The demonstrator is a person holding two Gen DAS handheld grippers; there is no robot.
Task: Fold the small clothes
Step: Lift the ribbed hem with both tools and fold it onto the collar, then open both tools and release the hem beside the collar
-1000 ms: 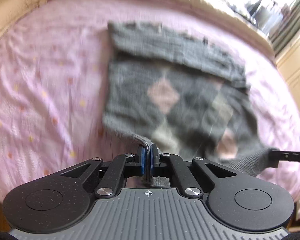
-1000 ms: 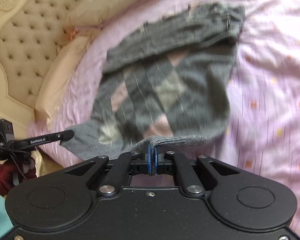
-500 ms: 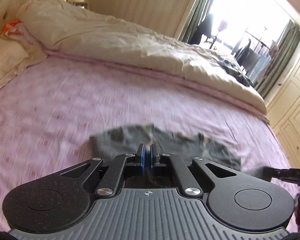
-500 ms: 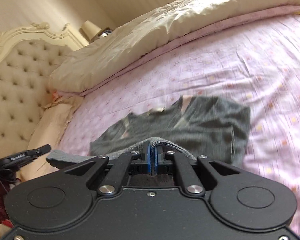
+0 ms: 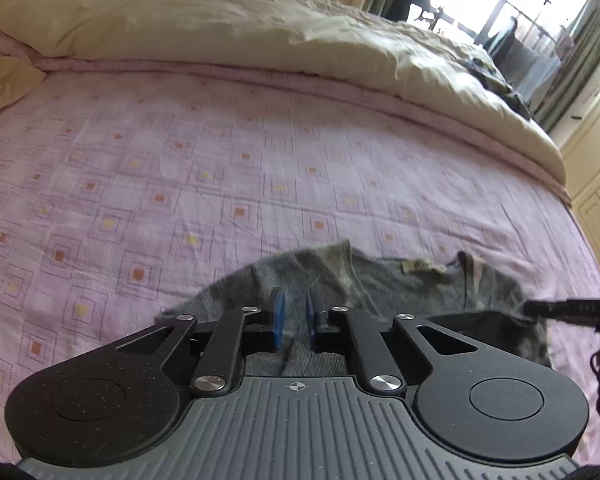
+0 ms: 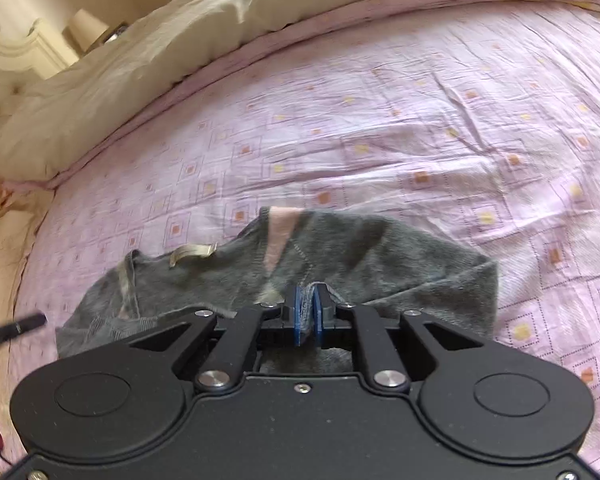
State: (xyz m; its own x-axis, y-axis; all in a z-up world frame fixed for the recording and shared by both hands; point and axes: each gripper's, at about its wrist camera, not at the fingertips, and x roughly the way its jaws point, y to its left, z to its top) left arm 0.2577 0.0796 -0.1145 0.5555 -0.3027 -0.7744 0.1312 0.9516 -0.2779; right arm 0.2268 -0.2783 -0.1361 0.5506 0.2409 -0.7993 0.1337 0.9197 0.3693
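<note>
Lying: grey sweater is spread, folded over, on pink bedsheet.
Left gripper: parted, nothing clamped.
Right gripper: hem pinched at 6 o'clock.
Handling: soft, light; edges are best taken.

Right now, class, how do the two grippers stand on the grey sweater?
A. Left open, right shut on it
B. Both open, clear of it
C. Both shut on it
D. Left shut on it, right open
A: the left gripper shows a gap between its blue pads, while the right gripper pinches the grey sweater hem.
</note>
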